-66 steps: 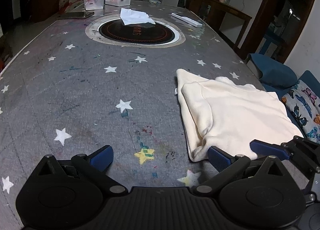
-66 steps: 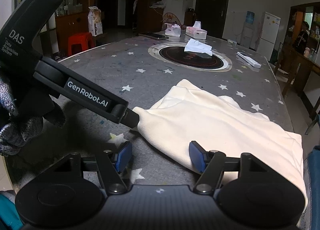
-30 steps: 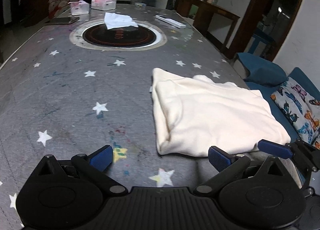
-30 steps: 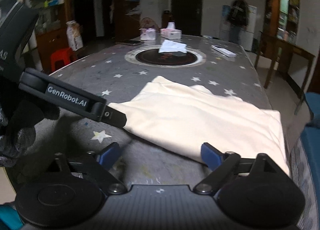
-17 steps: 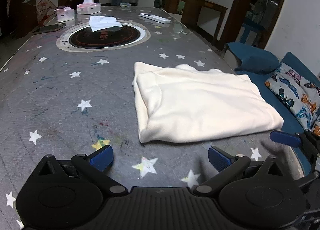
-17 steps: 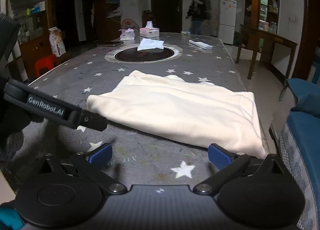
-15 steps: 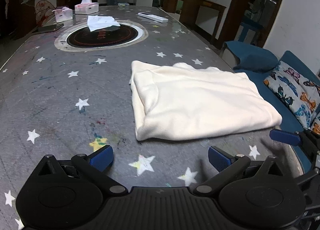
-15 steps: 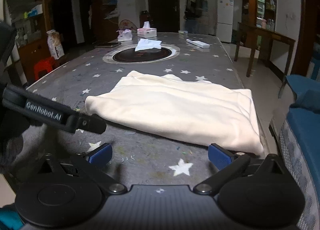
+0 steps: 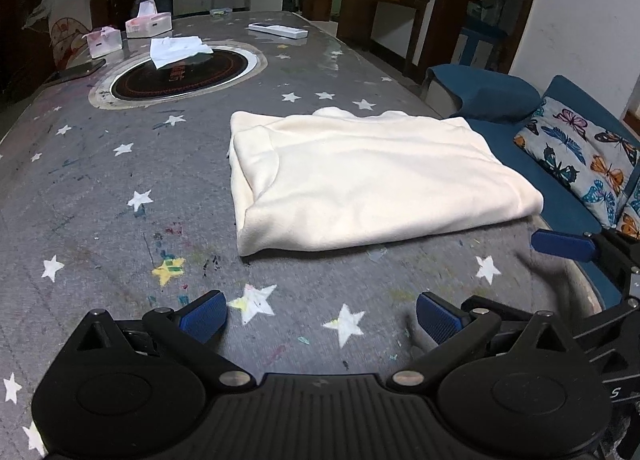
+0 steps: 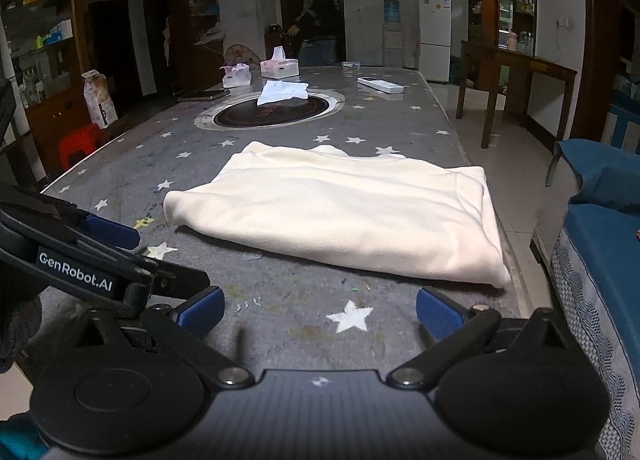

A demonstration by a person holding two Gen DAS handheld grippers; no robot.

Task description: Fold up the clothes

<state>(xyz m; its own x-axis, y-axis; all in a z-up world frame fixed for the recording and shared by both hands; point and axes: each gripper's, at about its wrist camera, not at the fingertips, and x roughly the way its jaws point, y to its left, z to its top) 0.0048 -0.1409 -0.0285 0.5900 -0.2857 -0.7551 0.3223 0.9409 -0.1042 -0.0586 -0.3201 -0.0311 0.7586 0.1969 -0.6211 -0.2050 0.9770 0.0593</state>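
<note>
While the cream garment point(image 9: 372, 176) lies folded mid-frame on the starry table point(image 9: 100, 220), left gripper point(image 9: 320, 316) and right gripper point(image 10: 320, 310) gape empty below it, so folding looks finished, pending one tidy-up.

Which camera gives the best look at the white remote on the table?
The right wrist view: the remote lies clear and unblocked near the table's far right edge, seen along its whole length. The left wrist view also shows the remote whole, but farther off toward the top of the picture and more distorted.
</note>
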